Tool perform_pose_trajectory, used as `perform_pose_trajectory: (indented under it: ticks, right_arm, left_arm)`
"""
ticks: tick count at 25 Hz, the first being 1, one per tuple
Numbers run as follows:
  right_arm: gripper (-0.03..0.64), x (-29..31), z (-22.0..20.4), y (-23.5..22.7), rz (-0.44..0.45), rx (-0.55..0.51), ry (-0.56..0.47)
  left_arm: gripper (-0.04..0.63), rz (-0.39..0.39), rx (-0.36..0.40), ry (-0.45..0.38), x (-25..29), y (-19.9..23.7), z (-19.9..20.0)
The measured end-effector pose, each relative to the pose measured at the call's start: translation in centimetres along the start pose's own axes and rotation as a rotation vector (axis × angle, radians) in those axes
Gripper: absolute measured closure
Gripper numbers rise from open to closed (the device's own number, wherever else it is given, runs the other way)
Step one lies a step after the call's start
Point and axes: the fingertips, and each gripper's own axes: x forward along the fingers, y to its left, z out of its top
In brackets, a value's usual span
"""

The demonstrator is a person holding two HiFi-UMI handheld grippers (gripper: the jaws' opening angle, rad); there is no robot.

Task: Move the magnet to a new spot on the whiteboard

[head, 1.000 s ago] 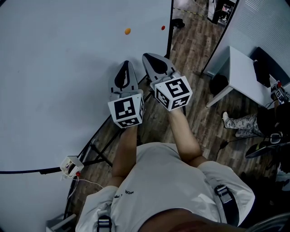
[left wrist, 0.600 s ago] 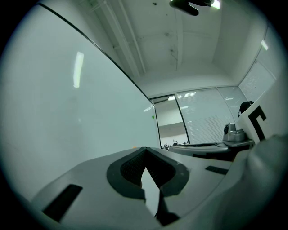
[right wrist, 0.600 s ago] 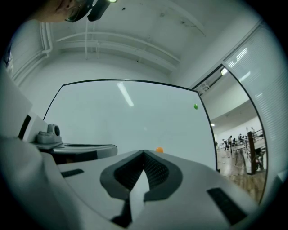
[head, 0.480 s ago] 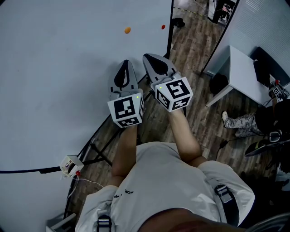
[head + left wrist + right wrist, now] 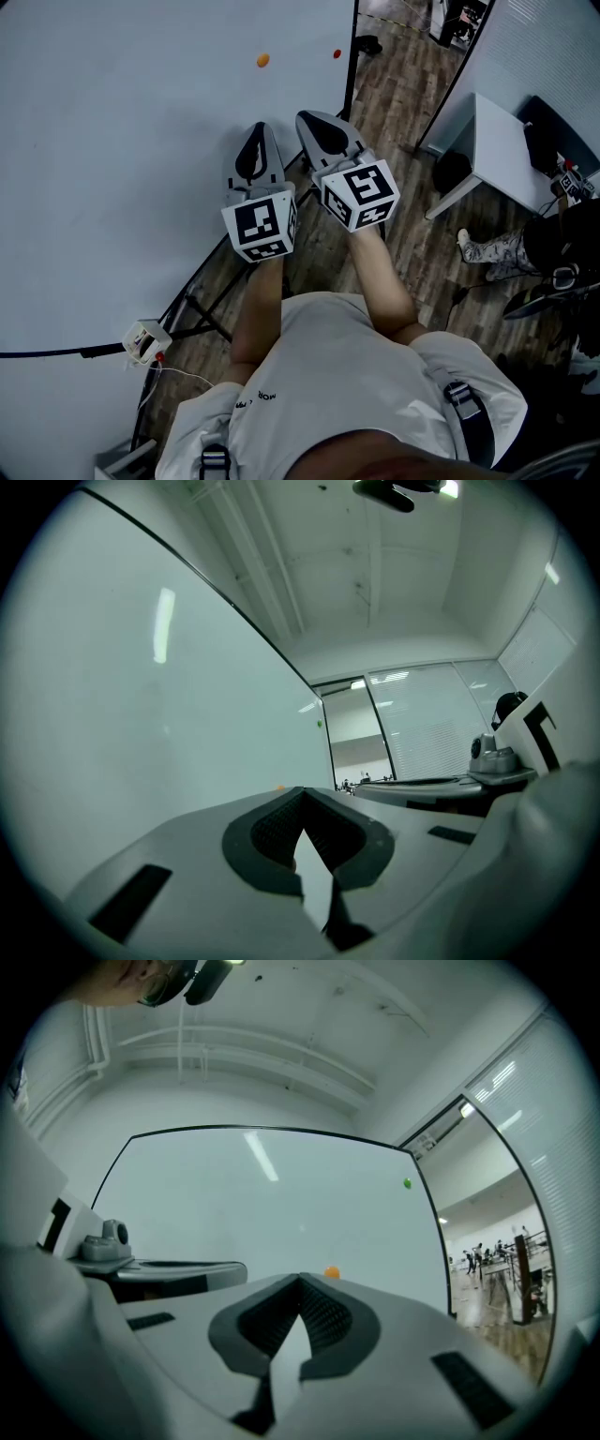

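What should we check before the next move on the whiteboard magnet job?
1. Orange magnet on the whiteboard, in view: ok.
2. Right gripper open for a grab: not ok, jaws shut, empty.
3. Left gripper free: ok, shut, nothing held.
4. Board between grippers and magnet bare: ok.
5. Bare board for a new spot: ok.
6. Which magnet is meant: cannot tell; a second magnet sits near the board's edge.

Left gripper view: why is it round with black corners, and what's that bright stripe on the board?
Left gripper view: a wide-angle lens curves the large white whiteboard and blackens the corners; the stripe is reflected light. Right gripper view: same curving, another glare streak. Head view: dimmer, no streak.
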Motion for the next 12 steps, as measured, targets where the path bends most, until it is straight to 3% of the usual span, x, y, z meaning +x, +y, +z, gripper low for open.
perform_pose_trajectory:
  ticks: [12]
  right_arm:
    - [0.603, -0.11, 0.09, 0.19, -0.002, -0.003, -0.004]
  left_arm:
    - [0.592, 0.004, 0.000, -0.004, -0.08, 0.10, 0.11]
